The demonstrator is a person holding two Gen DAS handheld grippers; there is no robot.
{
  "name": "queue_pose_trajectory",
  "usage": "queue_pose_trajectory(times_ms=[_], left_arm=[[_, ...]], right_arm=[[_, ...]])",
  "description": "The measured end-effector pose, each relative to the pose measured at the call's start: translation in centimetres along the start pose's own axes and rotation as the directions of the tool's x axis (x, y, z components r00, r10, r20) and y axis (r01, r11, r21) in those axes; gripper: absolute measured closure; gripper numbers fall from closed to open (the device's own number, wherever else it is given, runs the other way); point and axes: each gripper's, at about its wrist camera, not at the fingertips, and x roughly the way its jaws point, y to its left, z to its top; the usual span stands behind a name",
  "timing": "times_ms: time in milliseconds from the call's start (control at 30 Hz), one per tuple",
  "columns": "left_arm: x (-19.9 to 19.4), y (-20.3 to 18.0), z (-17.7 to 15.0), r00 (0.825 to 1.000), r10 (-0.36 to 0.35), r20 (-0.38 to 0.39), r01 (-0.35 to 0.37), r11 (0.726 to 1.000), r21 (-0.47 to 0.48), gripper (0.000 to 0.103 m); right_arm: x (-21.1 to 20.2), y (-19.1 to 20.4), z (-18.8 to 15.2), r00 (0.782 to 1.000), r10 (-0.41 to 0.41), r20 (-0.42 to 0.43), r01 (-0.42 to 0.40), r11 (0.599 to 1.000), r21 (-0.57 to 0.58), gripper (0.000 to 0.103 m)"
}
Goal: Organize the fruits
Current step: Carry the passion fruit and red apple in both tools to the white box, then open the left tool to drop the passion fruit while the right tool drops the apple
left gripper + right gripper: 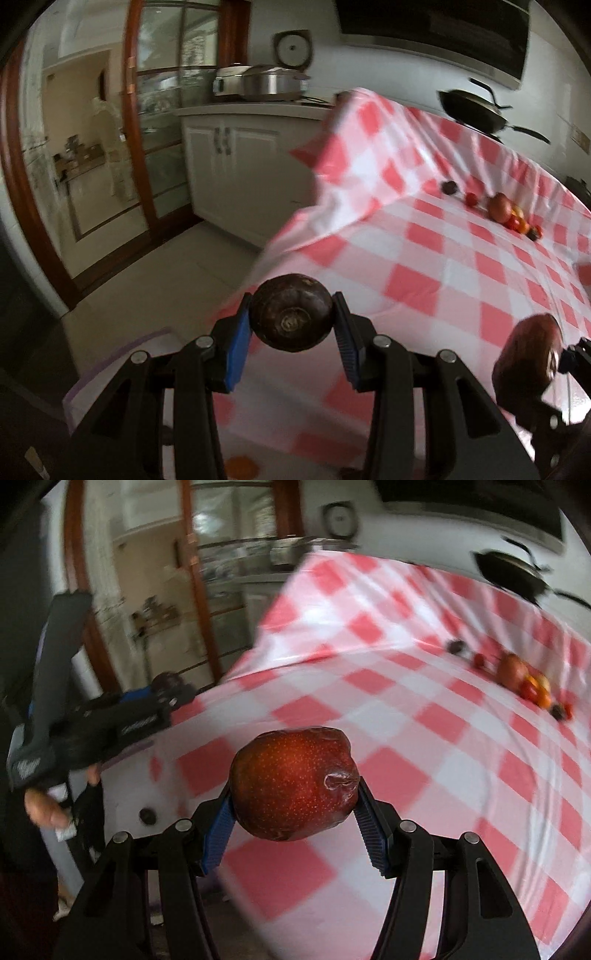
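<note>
Both tools loaded, both aloft above the near end of the bench (461, 258), which is draped in a pink-and-white checked plastic cloth.

Left tool (291, 325): clenched on a round, dark brown, hard-skinned fruit (290, 312), mangosteen-like, pinched between the blue pads, its underside facing the camera. It hangs over the bench's near-left edge, with tiled floor visible beyond.

Right tool (293, 797): clenched on a large dark red apple with pale speckles and a wrinkled patch (293, 784), held well clear of the cloth.

Progress, as judged: a row of fruits (506, 214) already lies along the far side of the bench. It runs from a small dark round one through a small red one and a larger orange-red one to a tight cluster of small red, yellow and dark pieces. So sorting looks partly done. The two held fruits are still to be placed, probably in that row. One small dark object sits near the bench's near-left corner in the right wrist view; too blurred to identify.

Pose: both tools point forward and slightly down across the bench, side by side, left one lower and further left. Both views are motion-blurred.
</note>
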Motion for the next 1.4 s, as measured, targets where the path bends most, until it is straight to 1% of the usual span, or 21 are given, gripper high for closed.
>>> queue_pose_trajectory(times_ms=[67,167,267,367,467,533,567,633,667,700,767,800,833,867,900,1000,1100,1267,1333,1400], left_arm=[[-0.3,1.9,-0.2,1.000,0.024,0.001,-0.024,0.999,-0.026,0.061],[-0.3,5.2,-1.0,0.998,0.065,-0.016,-0.066,0.995,-0.079,0.061],[0.2,8.2,-2.1,0.994,0.093,-0.055,-0.099,0.987,-0.128,0.061],[1.1,11.1,-3.6,0.987,0.122,-0.103,-0.139,0.975,-0.171,0.061],[2.4,13.7,-5.2,0.975,0.152,-0.160,-0.182,0.964,-0.194,0.061],[3.6,15.2,-6.2,0.966,0.153,-0.209,-0.195,0.960,-0.201,0.061],[4.0,15.6,-6.5,0.962,0.153,-0.225,-0.199,0.960,-0.197,0.061],[5.3,16.4,-7.4,0.949,0.166,-0.268,-0.218,0.960,-0.178,0.061],[6.0,16.7,-7.8,0.943,0.163,-0.290,-0.218,0.961,-0.169,0.061],[7.0,17.0,-8.2,0.935,0.156,-0.317,-0.214,0.964,-0.157,0.061],[8.6,17.0,-8.8,0.918,0.156,-0.364,-0.213,0.969,-0.122,0.061],[9.6,17.0,-9.2,0.908,0.160,-0.388,-0.212,0.973,-0.095,0.061],[10.5,16.9,-9.5,0.896,0.163,-0.413,-0.210,0.975,-0.071,0.061],[11.1,16.8,-9.8,0.888,0.163,-0.429,-0.208,0.976,-0.059,0.061],[12.0,16.7,-10.2,0.877,0.157,-0.455,-0.198,0.979,-0.044,0.061],[13.8,16.6,-11.2,0.852,0.143,-0.504,-0.181,0.983,-0.026,0.061],[15.0,16.6,-12.3,0.832,0.133,-0.539,-0.158,0.987,0.000,0.061],[16.3,16.5,-13.4,0.819,0.117,-0.562,-0.128,0.992,0.020,0.061],[16.4,16.4,-13.9,0.815,0.109,-0.569,-0.121,0.993,0.017,0.061],[16.5,16.2,-14.0,0.813,0.098,-0.574,-0.112,0.994,0.012,0.060]], right_arm=[[0.1,2.1,0.1,0.999,0.047,0.003,-0.047,0.997,-0.055,0.043],[0.5,4.5,0.0,0.996,0.093,-0.005,-0.092,0.989,-0.116,0.043],[1.3,7.2,-0.2,0.990,0.140,-0.036,-0.144,0.972,-0.184,0.043],[2.6,10.3,-0.8,0.978,0.186,-0.096,-0.206,0.941,-0.268,0.043],[4.2,12.5,-1.7,0.959,0.227,-0.168,-0.269,0.915,-0.300,0.043],[6.1,13.9,-2.5,0.942,0.237,-0.240,-0.306,0.899,-0.313,0.043],[7.4,14.6,-3.1,0.928,0.234,-0.290,-0.323,0.893,-0.315,0.043],[9.3,15.5,-4.0,0.902,0.226,-0.367,-0.348,0.885,-0.311,0.043],[10.2,16.0,-4.5,0.887,0.223,-0.405,-0.362,0.880,-0.309,0.043],[11.3,16.6,-5.1,0.866,0.221,-0.449,-0.381,0.872,-0.307,0.043],[12.7,17.7,-5.9,0.832,0.225,-0.507,-0.416,0.858,-0.301,0.043],[13.5,18.5,-6.4,0.811,0.227,-0.540,-0.438,0.848,-0.300,0.043],[14.0,19.0,-6.7,0.798,0.228,-0.557,-0.451,0.840,-0.303,0.043],[14.6,19.7,-7.0,0.783,0.228,-0.579,-0.468,0.829,-0.307,0.043],[15.2,20.5,-7.5,0.766,0.222,-0.603,-0.487,0.813,-0.318,0.043],[16.1,22.3,-8.8,0.742,0.190,-0.643,-0.511,0.782,-0.358,0.043],[16.6,23.3,-9.6,0.731,0.157,-0.664,-0.520,0.759,-0.392,0.043],[17.4,24.2,-10.4,0.712,0.125,-0.691,-0.532,0.738,-0.415,0.043],[17.6,24.1,-10.5,0.703,0.112,-0.702,-0.532,0.737,-0.416,0.043],[17.3,24.2,-11.1,0.701,0.105,-0.705,-0.528,0.742,-0.414,0.043]])
